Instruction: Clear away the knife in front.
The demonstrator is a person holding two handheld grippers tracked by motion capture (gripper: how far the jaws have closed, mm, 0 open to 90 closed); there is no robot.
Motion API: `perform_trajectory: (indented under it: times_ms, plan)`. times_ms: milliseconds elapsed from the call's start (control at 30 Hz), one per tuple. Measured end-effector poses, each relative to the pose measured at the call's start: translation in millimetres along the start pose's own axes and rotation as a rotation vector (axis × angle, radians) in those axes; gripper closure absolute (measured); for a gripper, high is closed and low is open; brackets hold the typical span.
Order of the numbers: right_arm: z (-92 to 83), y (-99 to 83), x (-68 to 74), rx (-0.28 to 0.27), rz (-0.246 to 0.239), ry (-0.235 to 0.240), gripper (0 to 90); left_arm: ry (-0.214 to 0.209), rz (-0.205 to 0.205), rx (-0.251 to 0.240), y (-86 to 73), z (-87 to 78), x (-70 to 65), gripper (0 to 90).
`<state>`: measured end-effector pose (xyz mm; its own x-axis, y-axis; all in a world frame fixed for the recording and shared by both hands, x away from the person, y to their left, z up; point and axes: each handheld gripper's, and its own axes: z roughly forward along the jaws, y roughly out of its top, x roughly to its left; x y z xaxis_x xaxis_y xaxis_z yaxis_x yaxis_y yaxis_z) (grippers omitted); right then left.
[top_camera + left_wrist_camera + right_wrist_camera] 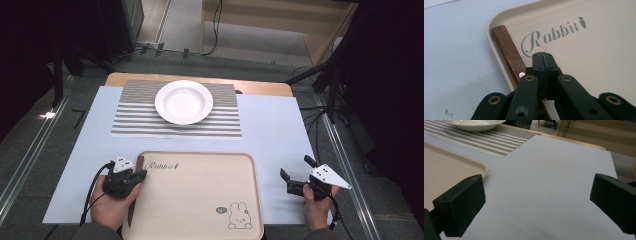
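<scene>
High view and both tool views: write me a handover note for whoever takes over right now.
Left tool: jaws shut, empty, over the tray's left edge beside the wooden-handled utensil, which lies along that rim.
Right tool: open, empty, over the blue mat right of the tray.
White bowl sits on the striped placemat, empty.
Done: nothing visibly placed yet.
Left: probably grasping the utensil.

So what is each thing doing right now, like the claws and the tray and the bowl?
Left claw: shut, nothing between its jaws, over the tray's left edge.
Right claw: open, holding nothing, over the bare white table cover.
Wooden stick: lying along the tray's left rim.
Tray: flat on the table.
White bowl: upright, empty, on the striped mat.
</scene>
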<state>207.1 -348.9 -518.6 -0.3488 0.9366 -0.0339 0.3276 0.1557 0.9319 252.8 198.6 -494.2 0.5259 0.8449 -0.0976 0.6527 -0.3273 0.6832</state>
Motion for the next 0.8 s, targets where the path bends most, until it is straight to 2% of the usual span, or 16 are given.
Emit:
perform_trajectory:
  times_ms: [100, 200, 267, 333, 367, 533, 667, 800]
  plan:
    - [-0.1, 0.0, 0.0, 0.000, 0.000, 0.000, 0.0, -0.028, 0.017, -0.042, 0.0, -1.6, -0.1, 78.5]
    - [-0.2, 0.0, -0.1, 0.000, 0.000, 0.001, 0.0, -0.094, 0.028, -0.116, 0.8, -6.2, 0.4, 67.4]
    - [-0.2, 0.0, -0.2, 0.000, 0.000, 0.001, 0.0, -0.099, 0.043, -0.158, 1.9, -10.3, -0.3, 61.5]
    - [-0.2, 0.0, -0.2, -0.001, 0.000, 0.001, 0.0, -0.102, 0.054, -0.166, 2.8, -12.0, -0.3, 55.1]
    - [-0.2, 0.0, -0.2, -0.001, 0.000, 0.001, 0.0, -0.092, 0.056, -0.198, 3.7, -15.1, -0.9, 50.3]
    - [-0.4, -0.1, -0.3, -0.002, 0.000, 0.002, 0.0, -0.114, 0.024, -0.290, 3.1, -24.7, 3.9, 36.6]
    - [-0.3, -0.1, -0.3, -0.002, -0.001, 0.002, 0.0, -0.120, 0.048, -0.324, 4.5, -32.0, 5.4, 18.6]
    - [-0.3, 0.0, -0.1, 0.000, -0.001, 0.003, 0.0, -0.130, 0.055, -0.355, 5.2, -39.1, 8.1, 9.4]
